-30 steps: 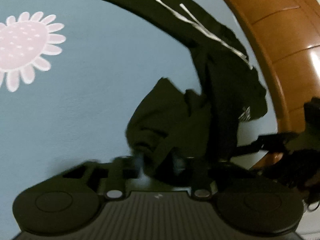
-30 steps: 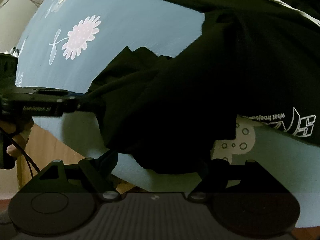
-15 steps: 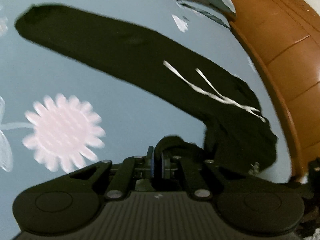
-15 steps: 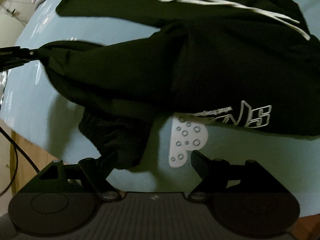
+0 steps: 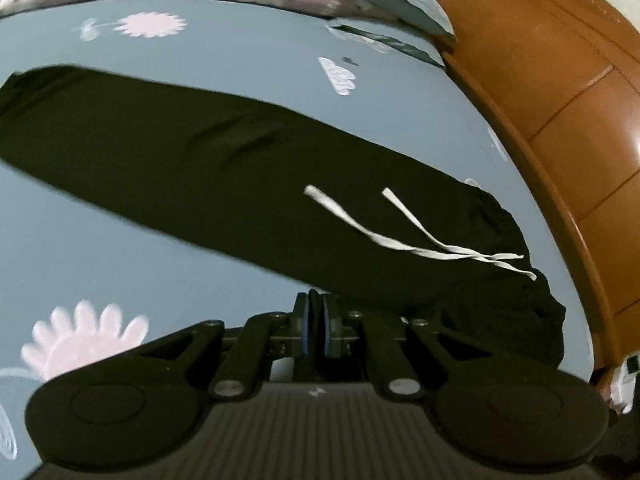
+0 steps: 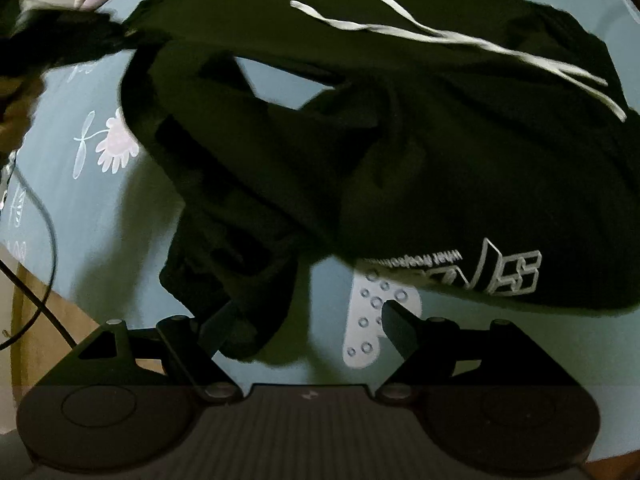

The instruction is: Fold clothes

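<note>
Black trousers (image 5: pixel 224 168) lie across the flowered bedsheet (image 5: pixel 240 60), the wooden bed frame (image 5: pixel 560 92) beside. Left gripper (image 5: pixel 316 328) pinches trouser fabric, jaws easing apart; right gripper (image 6: pixel 304 320) gapes, trouser cuff partly hiding one finger.

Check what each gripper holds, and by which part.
Left gripper pinches the black trousers at a leg's end. Right gripper is open, holding nothing.

My left gripper (image 5: pixel 316 328) is pinched closed, angled downward; my right gripper (image 6: pixel 308 316) stands spread wide, pointing steeply down.
</note>
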### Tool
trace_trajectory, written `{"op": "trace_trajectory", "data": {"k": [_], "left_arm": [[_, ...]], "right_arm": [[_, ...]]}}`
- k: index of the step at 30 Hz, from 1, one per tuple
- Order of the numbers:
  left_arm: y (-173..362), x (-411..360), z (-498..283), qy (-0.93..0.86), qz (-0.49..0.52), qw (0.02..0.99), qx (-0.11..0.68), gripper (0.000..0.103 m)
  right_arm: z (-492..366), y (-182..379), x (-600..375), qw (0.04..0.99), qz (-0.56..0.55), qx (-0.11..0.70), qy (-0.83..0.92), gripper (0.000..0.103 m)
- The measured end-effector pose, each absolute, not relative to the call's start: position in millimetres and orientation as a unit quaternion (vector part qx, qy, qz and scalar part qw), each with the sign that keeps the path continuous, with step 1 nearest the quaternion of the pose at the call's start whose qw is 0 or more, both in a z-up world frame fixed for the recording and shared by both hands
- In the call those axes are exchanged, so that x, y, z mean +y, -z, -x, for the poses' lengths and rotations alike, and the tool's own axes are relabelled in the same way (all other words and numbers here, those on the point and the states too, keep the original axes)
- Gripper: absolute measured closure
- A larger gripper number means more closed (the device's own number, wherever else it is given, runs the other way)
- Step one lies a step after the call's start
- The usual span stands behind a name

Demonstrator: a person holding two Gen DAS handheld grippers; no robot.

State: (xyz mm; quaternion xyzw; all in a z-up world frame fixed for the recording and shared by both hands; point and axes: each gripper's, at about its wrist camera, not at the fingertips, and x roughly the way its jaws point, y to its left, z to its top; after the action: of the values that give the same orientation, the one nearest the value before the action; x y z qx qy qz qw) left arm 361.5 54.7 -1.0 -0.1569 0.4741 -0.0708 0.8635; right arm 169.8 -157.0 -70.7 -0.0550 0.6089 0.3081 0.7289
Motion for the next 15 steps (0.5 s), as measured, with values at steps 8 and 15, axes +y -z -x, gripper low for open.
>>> {"op": "trace_trajectory", "data": {"k": [8,15], "left_arm": [[-8,57,-338,0.082,0.132,0.866,0.475,0.06],[17,92,-274,0.004,0.157,0.833,0.53,0.055]], "right_arm": [[-170,60,-134,0.74,0.114,0.57,-0.339,0.019],[-187,59,-128,0.759,0.146,0.537,-0.338,0.019]]}}
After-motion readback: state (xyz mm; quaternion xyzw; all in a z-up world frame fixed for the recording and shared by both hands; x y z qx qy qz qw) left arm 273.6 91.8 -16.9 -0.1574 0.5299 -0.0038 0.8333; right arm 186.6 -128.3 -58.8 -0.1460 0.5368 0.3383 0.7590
